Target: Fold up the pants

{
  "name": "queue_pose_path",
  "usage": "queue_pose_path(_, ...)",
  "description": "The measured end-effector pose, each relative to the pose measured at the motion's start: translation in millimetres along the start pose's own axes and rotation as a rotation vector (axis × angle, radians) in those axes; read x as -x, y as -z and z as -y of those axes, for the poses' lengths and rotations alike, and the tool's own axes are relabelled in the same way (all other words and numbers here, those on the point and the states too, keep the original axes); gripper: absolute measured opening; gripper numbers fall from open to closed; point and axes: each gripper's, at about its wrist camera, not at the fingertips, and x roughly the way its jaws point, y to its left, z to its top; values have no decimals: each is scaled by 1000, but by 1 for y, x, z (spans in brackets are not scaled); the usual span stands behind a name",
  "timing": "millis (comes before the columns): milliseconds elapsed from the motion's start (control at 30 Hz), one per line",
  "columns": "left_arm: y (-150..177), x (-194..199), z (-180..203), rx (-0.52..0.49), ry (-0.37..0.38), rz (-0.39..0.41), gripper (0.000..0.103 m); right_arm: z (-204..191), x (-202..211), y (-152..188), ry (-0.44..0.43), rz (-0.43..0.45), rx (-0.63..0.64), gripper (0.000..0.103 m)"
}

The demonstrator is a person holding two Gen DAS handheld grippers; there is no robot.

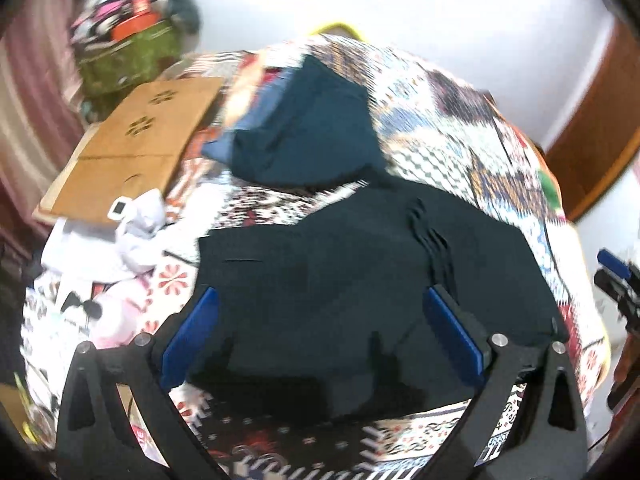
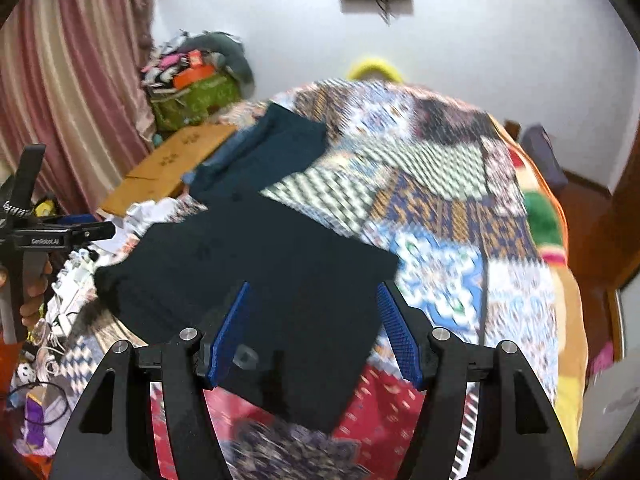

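Note:
Black pants lie folded flat on a patchwork bedspread, and they show in the right wrist view too. My left gripper is open, its blue pads hovering over the pants with nothing between them. My right gripper is open above the near right part of the pants, empty. A dark teal folded garment lies just beyond the pants, and it shows in the right wrist view as well. The left gripper's body shows at the left edge of the right wrist view.
A cardboard box lies at the bed's left side. White clothes and a pink soft toy lie left of the pants. A green bag with clutter stands by the curtain. The bedspread's right edge drops to the floor.

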Motion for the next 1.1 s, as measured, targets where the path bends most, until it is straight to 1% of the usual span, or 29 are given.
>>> queue_pose_path(100, 4, 6, -29, 75, -8, 7, 103, -20, -8, -8, -33, 12, 32, 61)
queue_pose_path(167, 10, 4, -49, 126, -8, -6, 103, -35, -19, -12, -49, 7, 56, 61)
queue_pose_path(233, 20, -4, -69, 191, 5, -41, 103, -48, -30, -12, -63, -8, 79, 61)
queue_pose_path(333, 38, -21, -96, 295, 63, -117, 103, -69, -50, -9, -85, -47, 113, 61)
queue_pose_path(433, 56, -37, -115, 391, 115, -182, 103, -83, -70, -3, -81, -89, 136, 61)
queue_pose_path(500, 68, -44, -124, 446, 147, -214, 103, -91, -81, 2, -55, -116, 156, 61)
queue_pose_path(567, 80, -50, -128, 496, 168, -233, 103, -95, -91, 8, -52, -152, 173, 61)
queue_pose_path(633, 90, -58, -131, 538, 231, -262, 103, -95, -95, 14, -44, -177, 177, 61)
queue_pose_path(700, 98, -65, -134, 587, 288, -278, 103, -92, -97, 17, -59, -190, 161, 61)
queue_pose_path(733, 99, -66, -135, 601, 300, -274, 103, -90, -97, 17, -70, -198, 147, 61)
queue_pose_path(800, 99, -70, -137, 628, 349, -265, 103, -87, -97, 18, -85, -203, 134, 61)
queue_pose_path(900, 96, -85, -142, 672, 416, -272, 103, -90, -99, 19, -85, -200, 134, 61)
queue_pose_path(933, 95, -91, -142, 676, 431, -271, 103, -91, -99, 19, -86, -198, 133, 61)
queue_pose_path(1000, 92, -100, -143, 678, 436, -263, 102, -90, -99, 20, -93, -197, 126, 61)
queue_pose_path(1067, 87, -106, -144, 672, 410, -253, 87, -89, -99, 20, -99, -197, 116, 61)
queue_pose_path(1100, 84, -108, -145, 661, 375, -255, 72, -88, -99, 20, -101, -197, 112, 61)
